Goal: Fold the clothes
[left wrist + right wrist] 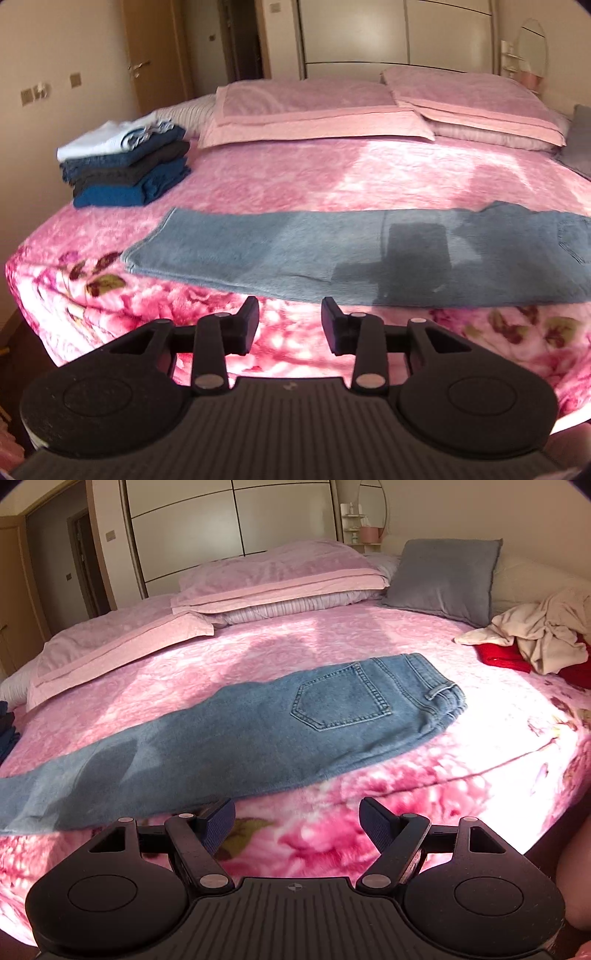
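One jeans [258,723]; two pillows [314,107]; one cushion [443,576]; two grippers [290,325]

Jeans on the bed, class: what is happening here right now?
A person holds two grippers over a pink floral bed. The jeans lie flat, folded lengthwise. The left gripper and right gripper are open, holding nothing. A folded stack sits left; an unfolded pile waits right.

left gripper [290,325], right gripper [297,823] — jaws apart, empty.

bed [480,775] | jeans [258,734] | folded stack [125,166] | pillows [306,107] | unfolded clothes [535,642]
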### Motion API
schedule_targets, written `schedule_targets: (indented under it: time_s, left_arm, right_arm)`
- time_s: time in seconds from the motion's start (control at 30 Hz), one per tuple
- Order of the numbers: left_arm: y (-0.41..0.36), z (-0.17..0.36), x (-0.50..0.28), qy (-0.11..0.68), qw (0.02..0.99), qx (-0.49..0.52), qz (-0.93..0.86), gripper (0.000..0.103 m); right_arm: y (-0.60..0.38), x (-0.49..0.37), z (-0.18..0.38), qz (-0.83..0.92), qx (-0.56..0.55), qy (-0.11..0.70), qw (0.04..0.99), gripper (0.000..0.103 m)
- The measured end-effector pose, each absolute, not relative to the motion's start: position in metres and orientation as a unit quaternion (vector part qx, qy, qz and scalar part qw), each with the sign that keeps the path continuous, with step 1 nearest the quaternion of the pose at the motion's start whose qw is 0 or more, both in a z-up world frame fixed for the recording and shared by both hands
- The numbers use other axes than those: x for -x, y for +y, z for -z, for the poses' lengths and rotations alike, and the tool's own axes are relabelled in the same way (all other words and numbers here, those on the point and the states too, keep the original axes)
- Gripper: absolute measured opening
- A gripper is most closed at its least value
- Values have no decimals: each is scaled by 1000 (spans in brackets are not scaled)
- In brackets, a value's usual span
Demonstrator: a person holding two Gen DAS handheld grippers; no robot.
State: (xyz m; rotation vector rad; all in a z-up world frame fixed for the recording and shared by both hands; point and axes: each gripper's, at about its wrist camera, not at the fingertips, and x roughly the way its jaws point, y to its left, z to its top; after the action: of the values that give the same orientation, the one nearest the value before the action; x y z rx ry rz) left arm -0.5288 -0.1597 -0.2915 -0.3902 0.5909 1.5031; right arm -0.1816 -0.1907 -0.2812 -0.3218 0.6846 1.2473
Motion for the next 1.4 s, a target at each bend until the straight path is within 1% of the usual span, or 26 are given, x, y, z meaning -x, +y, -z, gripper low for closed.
schedule_targets:
  time_s: [0.3,0.33,0.37,0.43,1.23,1.4]
  left_arm:
    - [-191,285,516,267,696,151,-649,33]
    - [-194,285,515,267,698,150,-648,35]
    - [-196,284,515,266,699,149,-647,38]
    - [-202,282,514,264,702,145,-645,41]
    - [-241,255,514,237,717,115,-645,42]
    - [-235,250,518,226,716,119,-650,46]
  right_arm:
    - [-215,197,278,-583,157,313,733,77]
    - [-217,198,277,-585,157,312,732,77]
    - [-220,200,276,-587,156,311,731,77]
    - [-225,202,273,-589,153,308,732,77]
    - [-258,224,248,-625,137,278,717,77]
    - [-249,225,245,-629,140,275,713,77]
